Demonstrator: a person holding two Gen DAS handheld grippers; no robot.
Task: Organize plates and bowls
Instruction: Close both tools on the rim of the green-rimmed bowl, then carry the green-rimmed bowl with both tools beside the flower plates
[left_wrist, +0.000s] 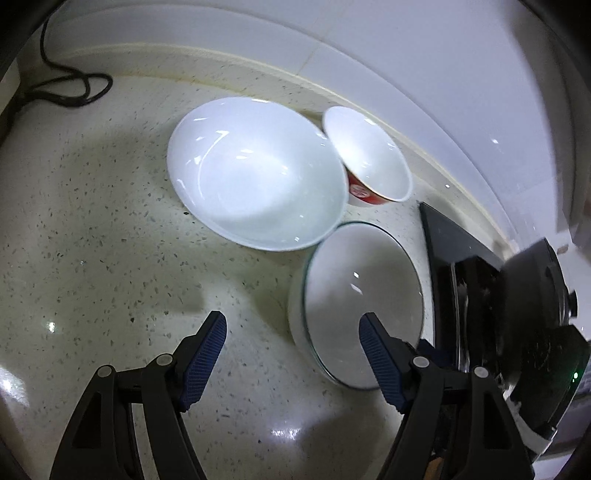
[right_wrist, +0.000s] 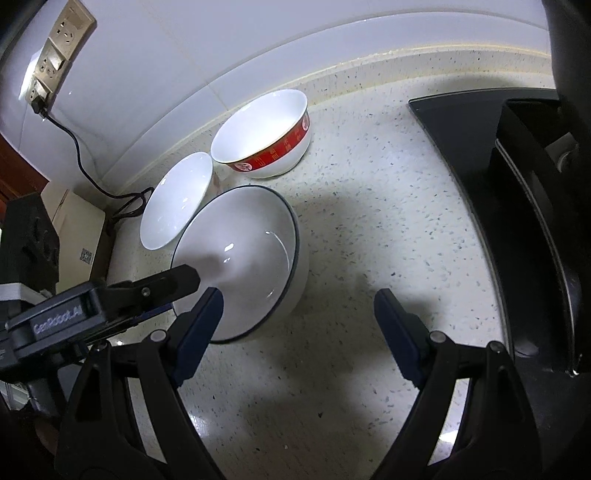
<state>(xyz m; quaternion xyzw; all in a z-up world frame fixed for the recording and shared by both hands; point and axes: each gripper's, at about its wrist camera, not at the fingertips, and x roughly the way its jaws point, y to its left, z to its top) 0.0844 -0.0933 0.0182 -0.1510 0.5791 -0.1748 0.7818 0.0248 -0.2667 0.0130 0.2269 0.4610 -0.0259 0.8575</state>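
A white plate (left_wrist: 255, 173) lies on the speckled counter (left_wrist: 103, 229). A red-banded bowl (left_wrist: 373, 158) stands behind it by the wall. A dark-rimmed white bowl (left_wrist: 354, 295) stands nearest. My left gripper (left_wrist: 293, 332) is open and empty, its right finger over this bowl's near rim. In the right wrist view the dark-rimmed bowl (right_wrist: 243, 258) is centre left, the plate (right_wrist: 177, 199) and red-banded bowl (right_wrist: 266, 136) behind it. My right gripper (right_wrist: 299, 314) is open and empty just right of the bowl. The left gripper's finger (right_wrist: 162, 284) reaches over the bowl's left rim.
A black stove top (right_wrist: 480, 155) with a pot (left_wrist: 535, 332) lies to the right. A black cable (left_wrist: 70, 88) runs from a wall socket (right_wrist: 55, 51) to the counter's back left. A tiled wall (left_wrist: 406, 55) backs the counter.
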